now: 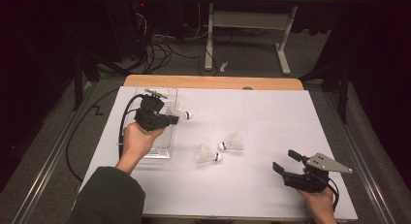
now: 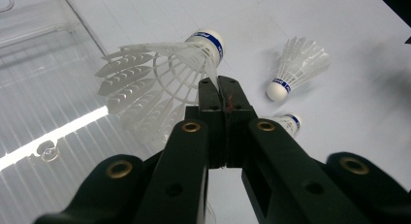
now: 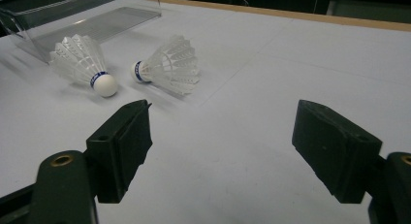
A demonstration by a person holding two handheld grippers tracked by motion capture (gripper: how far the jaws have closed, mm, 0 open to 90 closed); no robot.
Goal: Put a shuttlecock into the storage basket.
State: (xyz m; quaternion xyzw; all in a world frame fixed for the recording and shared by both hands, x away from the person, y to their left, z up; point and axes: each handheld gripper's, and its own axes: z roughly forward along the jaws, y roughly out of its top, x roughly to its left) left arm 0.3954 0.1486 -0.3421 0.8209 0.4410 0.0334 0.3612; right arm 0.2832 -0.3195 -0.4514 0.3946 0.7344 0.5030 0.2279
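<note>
My left gripper [image 1: 170,120] is shut on a white shuttlecock [image 1: 181,115] and holds it above the right edge of a clear plastic tray [image 1: 160,150]. In the left gripper view its jaws [image 2: 223,88] pinch the feather skirt of that shuttlecock [image 2: 155,78] near the blue-banded cork. Two more shuttlecocks lie on the white table cover, one [image 1: 208,154] nearer and one [image 1: 232,143] just behind it. My right gripper [image 1: 284,160] rests at the table's front right, open with nothing between its jaws [image 3: 220,132], pointing at those two shuttlecocks [image 3: 80,61] [image 3: 169,66].
The clear tray [image 2: 43,88] lies at the table's left, and its near end [image 3: 97,20] shows past the two shuttlecocks. The wooden table edge [image 1: 213,82] runs along the back. Cables and a metal frame [image 1: 242,20] stand on the floor beyond.
</note>
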